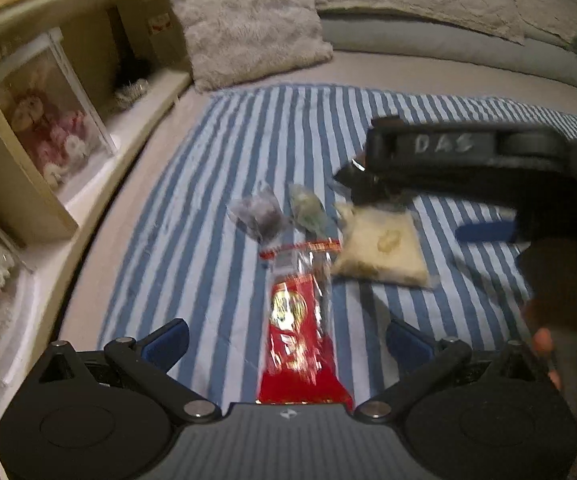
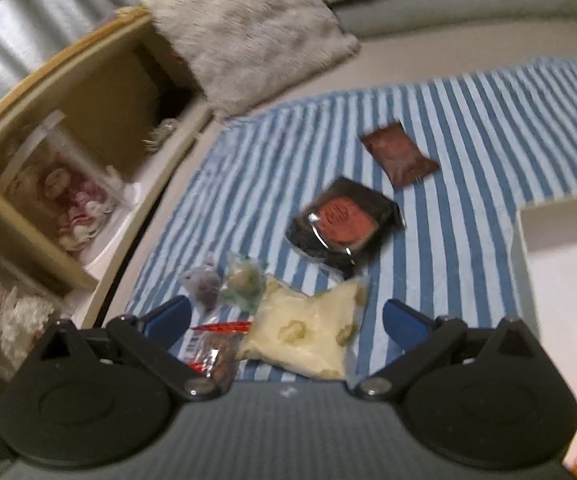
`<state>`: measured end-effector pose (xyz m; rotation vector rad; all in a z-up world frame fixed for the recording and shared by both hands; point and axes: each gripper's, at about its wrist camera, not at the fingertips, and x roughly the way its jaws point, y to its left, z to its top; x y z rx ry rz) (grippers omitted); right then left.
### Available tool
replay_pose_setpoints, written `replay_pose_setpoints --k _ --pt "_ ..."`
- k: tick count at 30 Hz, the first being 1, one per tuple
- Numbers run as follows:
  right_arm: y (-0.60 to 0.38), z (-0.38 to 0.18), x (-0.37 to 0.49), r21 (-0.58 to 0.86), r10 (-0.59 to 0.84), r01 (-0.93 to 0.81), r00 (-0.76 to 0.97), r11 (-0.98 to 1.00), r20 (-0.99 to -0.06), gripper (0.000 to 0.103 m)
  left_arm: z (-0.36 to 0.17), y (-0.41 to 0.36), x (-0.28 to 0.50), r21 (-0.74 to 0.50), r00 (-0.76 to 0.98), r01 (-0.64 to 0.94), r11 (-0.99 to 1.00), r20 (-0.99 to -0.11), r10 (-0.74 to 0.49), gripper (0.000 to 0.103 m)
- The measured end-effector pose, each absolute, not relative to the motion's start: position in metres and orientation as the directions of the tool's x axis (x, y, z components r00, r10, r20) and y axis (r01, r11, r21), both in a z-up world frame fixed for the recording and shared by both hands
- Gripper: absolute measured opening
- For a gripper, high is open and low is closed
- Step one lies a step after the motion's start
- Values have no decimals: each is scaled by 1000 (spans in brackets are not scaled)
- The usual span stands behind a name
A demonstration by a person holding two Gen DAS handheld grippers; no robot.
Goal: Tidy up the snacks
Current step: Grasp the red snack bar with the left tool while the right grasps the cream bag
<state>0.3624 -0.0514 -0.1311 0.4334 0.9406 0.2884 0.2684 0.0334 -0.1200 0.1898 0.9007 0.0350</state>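
Note:
Snacks lie on a blue-and-white striped cloth (image 1: 216, 160). In the left wrist view my left gripper (image 1: 286, 340) is open, its jaws either side of a red snack pack (image 1: 296, 336). Beyond it lie a grey candy (image 1: 258, 216), a green candy (image 1: 308, 210) and a pale yellow bag (image 1: 380, 246). The right gripper's black body (image 1: 468, 152) hovers above the yellow bag. In the right wrist view my right gripper (image 2: 286, 320) is open above the yellow bag (image 2: 304, 332). Ahead lie a black pack with a red label (image 2: 344, 224) and a dark red pouch (image 2: 398, 154).
A wooden shelf (image 1: 16, 128) with a boxed doll (image 1: 48, 120) runs along the left. A fluffy grey pillow (image 1: 248, 20) lies at the back. A white box (image 2: 564, 280) sits at the right in the right wrist view.

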Motion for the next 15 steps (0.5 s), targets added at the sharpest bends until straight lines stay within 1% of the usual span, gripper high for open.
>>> replay_pose_setpoints --k 3,9,12,15 --pt "-54 -147 373 530 428 49 530 847 -732 103 -118 33 272 180 634 35 983 -764 118 103" --pt "-51 -163 382 559 424 148 503 816 -753 103 -122 35 284 163 613 12 986 -781 122 101" --pt "-46 -170 386 561 429 167 484 811 -763 101 -128 33 287 163 587 23 986 -800 119 93" --pt "-41 -173 389 544 417 173 469 821 -779 98 -134 34 289 161 564 20 987 -816 122 90"
